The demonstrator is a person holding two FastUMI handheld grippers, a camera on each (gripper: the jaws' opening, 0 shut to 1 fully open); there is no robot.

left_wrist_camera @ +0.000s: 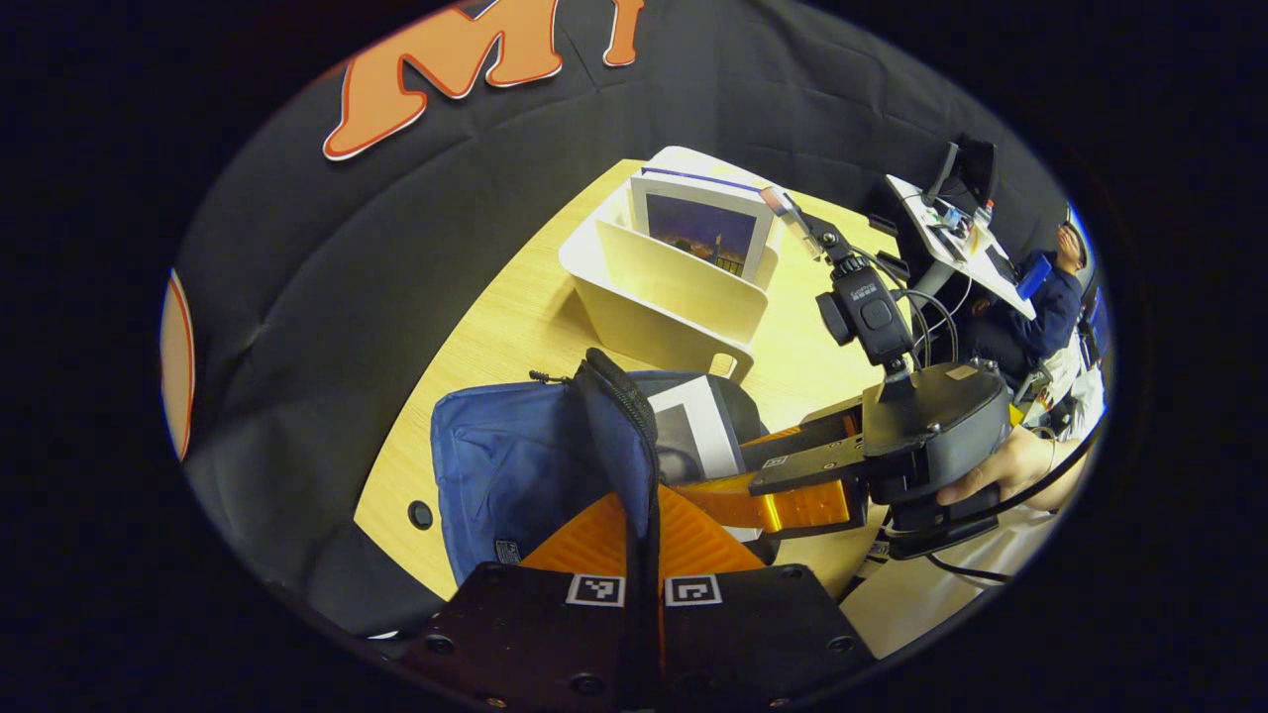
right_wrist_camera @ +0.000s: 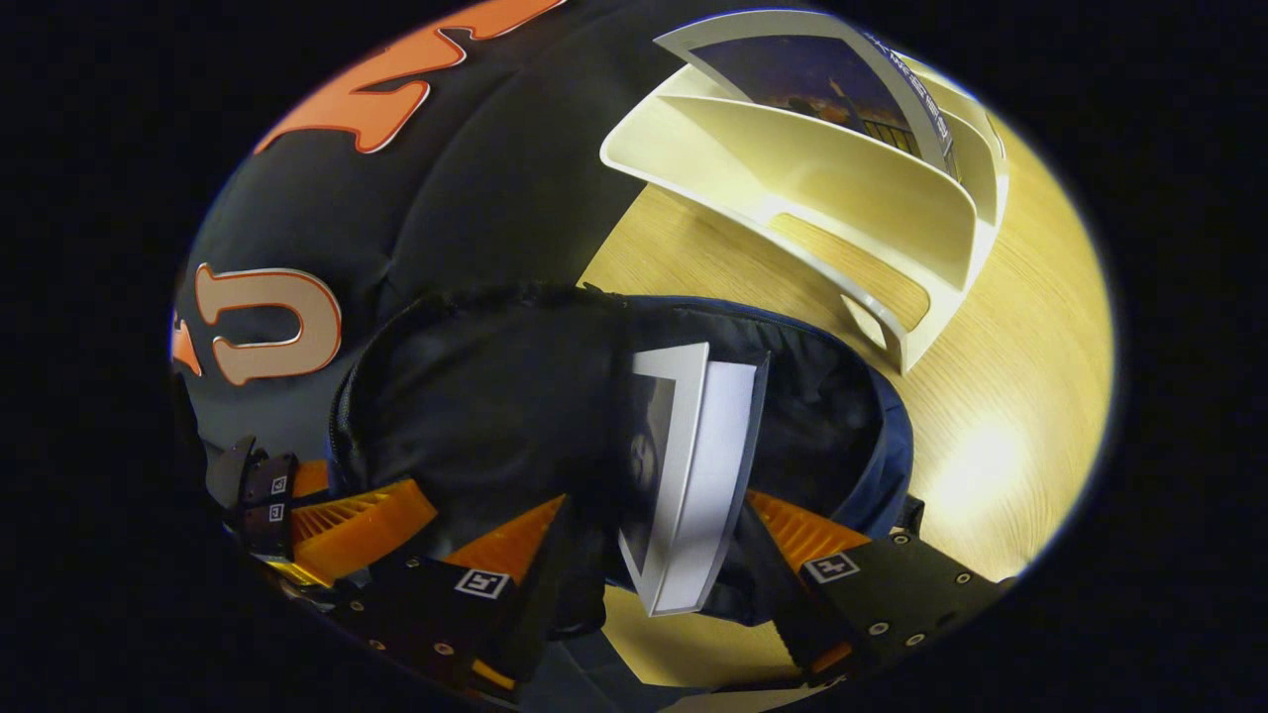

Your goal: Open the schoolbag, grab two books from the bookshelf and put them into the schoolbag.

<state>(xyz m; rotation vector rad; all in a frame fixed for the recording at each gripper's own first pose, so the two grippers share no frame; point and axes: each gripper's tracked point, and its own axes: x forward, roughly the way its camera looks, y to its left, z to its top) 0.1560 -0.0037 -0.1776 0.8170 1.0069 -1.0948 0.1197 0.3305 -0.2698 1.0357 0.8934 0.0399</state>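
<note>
Your left gripper [left_wrist_camera: 644,525] is clamped tight on the zippered edge of the blue schoolbag [left_wrist_camera: 505,465], both fingers pinching that flap and holding it up so the mouth stays open. Your right gripper [right_wrist_camera: 654,535] is spread wide, with a grey-and-white book [right_wrist_camera: 684,475] sitting between the fingers, but you can't tell whether either pad actually touches it. The book stands upright, partly down in the schoolbag's dark inside. In the left gripper view you can see the right gripper reaching in from the side, a hand [left_wrist_camera: 1001,470] on its handle. The cream bookshelf [left_wrist_camera: 664,287] stands on the wooden table [left_wrist_camera: 495,327] just behind the bag, and another book [left_wrist_camera: 708,233] with a night-skyline cover is upright in one of its slots. A person in blue [left_wrist_camera: 1050,297] sits at a desk way off past the table edge.
</note>
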